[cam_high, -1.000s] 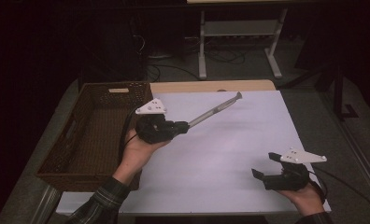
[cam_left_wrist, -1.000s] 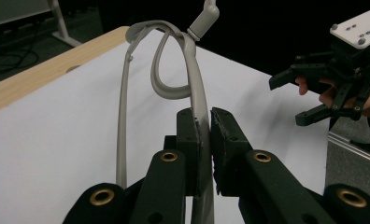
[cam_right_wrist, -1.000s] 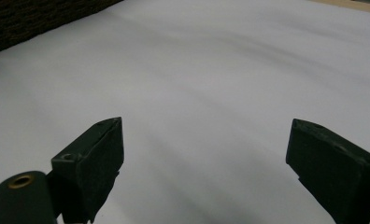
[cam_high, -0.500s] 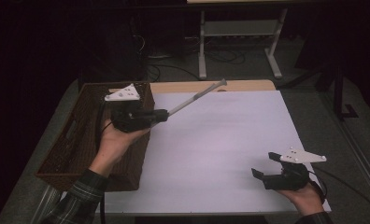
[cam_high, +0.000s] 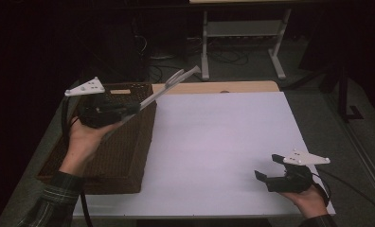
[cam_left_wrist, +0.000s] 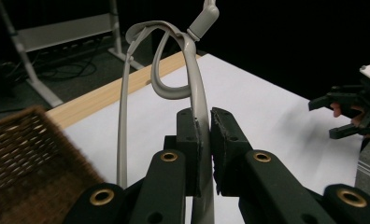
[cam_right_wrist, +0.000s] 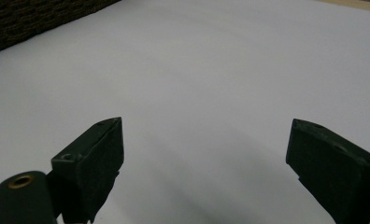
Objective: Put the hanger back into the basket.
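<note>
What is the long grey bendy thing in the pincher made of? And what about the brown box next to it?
The grey tongs look like smooth plastic: matte, even grey, with thin curved arms, though painted metal is possible. The left gripper clamps one arm. The brown basket looks woven, probably wicker or rattan: its walls show a criss-cross weave.

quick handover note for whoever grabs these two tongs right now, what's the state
Left tongs: shut on the grey utensil, raised over the near corner of the wicker basket; the utensil juts out toward the table's far edge.
Right tongs: open and holding nothing, low over the white sheet at the near right corner.
Done: utensil picked up and brought to the basket.
Left, most likely: lower it into the basket and let go.
</note>
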A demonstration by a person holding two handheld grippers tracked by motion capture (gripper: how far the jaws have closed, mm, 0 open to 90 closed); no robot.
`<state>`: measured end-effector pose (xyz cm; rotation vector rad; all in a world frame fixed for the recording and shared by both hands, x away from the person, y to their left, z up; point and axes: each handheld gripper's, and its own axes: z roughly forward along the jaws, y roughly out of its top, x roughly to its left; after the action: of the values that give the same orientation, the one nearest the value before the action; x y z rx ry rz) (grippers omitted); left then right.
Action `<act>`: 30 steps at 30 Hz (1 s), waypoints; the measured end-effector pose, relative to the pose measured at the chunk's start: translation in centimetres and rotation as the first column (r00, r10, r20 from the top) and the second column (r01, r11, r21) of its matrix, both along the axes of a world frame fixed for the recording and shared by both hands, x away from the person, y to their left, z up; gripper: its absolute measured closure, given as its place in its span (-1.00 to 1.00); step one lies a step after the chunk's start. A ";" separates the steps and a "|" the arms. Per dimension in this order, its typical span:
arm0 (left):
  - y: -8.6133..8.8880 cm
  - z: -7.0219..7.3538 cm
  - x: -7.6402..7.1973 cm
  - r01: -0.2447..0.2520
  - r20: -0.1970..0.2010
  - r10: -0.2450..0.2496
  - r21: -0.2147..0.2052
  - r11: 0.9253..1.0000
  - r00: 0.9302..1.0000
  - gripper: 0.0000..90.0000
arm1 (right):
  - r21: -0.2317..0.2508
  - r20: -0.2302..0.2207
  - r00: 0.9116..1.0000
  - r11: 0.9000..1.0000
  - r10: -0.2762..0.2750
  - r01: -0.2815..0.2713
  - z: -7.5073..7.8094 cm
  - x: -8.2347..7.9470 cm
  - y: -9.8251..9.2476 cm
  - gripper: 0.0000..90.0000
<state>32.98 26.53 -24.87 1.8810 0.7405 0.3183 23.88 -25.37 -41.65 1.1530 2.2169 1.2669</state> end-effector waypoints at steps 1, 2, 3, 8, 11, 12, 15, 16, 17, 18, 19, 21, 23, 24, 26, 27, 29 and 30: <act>0.4 0.0 -0.1 -0.010 0.001 0.010 0.002 1.000 1.000 0.84 | 0.000 -0.001 1.000 1.000 0.000 0.000 0.0 0.0 0.0 -0.77; 1.0 0.1 -0.2 -0.019 -0.001 0.019 0.004 1.000 1.000 0.84 | -0.001 0.001 1.000 1.000 -0.001 0.001 0.0 0.0 0.0 -0.77; 1.3 0.1 -0.3 -0.025 -0.002 0.025 0.004 1.000 1.000 0.84 | -0.001 0.001 1.000 1.000 -0.001 0.001 0.0 0.0 0.0 -0.77; 3.6 -0.2 -0.8 -0.068 -0.011 0.068 0.001 0.998 0.998 0.84 | -0.003 0.000 1.000 1.000 -0.003 0.003 0.0 0.0 0.0 -0.77; 4.8 -0.4 -1.3 -0.086 -0.013 0.086 0.004 0.996 0.996 0.84 | -0.004 0.000 1.000 1.000 -0.004 0.004 0.0 0.0 0.0 -0.77; 5.2 -0.4 -1.5 -0.093 -0.014 0.093 -0.001 0.996 0.996 0.84 | -0.008 0.001 1.000 1.000 -0.004 0.004 0.0 0.1 0.0 -0.77; 6.8 -0.6 -2.3 -0.114 -0.020 0.114 -0.003 0.993 0.993 0.84 | -0.009 0.000 1.000 1.000 -0.006 0.006 -0.1 0.1 0.0 -0.77; 6.8 -0.6 -2.3 -0.114 -0.020 0.114 -0.003 0.993 0.993 0.84 | -0.009 0.000 1.000 1.000 -0.006 0.006 -0.1 0.1 0.0 -0.77; 7.1 -0.7 -2.5 -0.120 -0.021 0.120 0.002 0.993 0.993 0.84 | -0.011 0.001 1.000 1.000 -0.005 0.005 -0.1 0.1 0.0 -0.77; 7.5 -0.7 -2.8 -0.126 -0.022 0.126 0.003 0.992 0.992 0.84 | -0.011 0.001 1.000 1.000 -0.005 0.005 -0.1 0.1 0.0 -0.77; 7.9 -0.8 -3.0 -0.133 -0.022 0.133 0.005 0.991 0.991 0.84 | -0.011 0.001 1.000 1.000 -0.005 0.005 -0.1 0.1 0.0 -0.77; 8.7 -0.9 -3.5 -0.143 -0.024 0.143 0.007 0.990 0.989 0.84 | -0.012 0.001 1.000 1.000 -0.005 0.005 -0.1 0.2 0.0 -0.77; 9.4 -1.1 -4.0 -0.158 -0.028 0.158 0.005 0.987 0.987 0.84 | -0.012 -0.002 1.000 1.000 -0.006 0.006 -0.1 0.2 0.0 -0.77; 9.7 -1.2 -4.2 -0.165 -0.030 0.165 0.003 0.986 0.986 0.84 | -0.015 0.000 1.000 1.000 -0.004 0.004 -0.1 0.2 0.1 -0.77; 10.4 -1.4 -4.5 -0.177 -0.037 0.176 0.001 0.984 0.984 0.84 | -0.017 -0.002 1.000 1.000 -0.006 0.006 -0.1 0.2 0.1 -0.77; 10.7 -1.6 -4.8 -0.184 -0.039 0.184 0.003 0.983 0.982 0.84 | -0.018 -0.002 1.000 1.000 -0.006 0.006 -0.1 0.3 0.1 -0.77; 11.0 -1.8 -5.1 -0.193 -0.041 0.193 0.007 0.981 0.980 0.84 | -0.020 -0.003 1.000 1.000 -0.007 0.007 -0.2 0.3 0.2 -0.77; 11.3 -1.8 -5.4 -0.197 -0.042 0.197 0.009 0.980 0.979 0.84 | -0.021 -0.003 1.000 1.000 -0.007 0.007 -0.2 0.3 0.2 -0.77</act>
<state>27.54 37.82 -26.71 1.8263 0.9588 0.4065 24.21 -25.20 -41.83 1.1549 2.2217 1.2374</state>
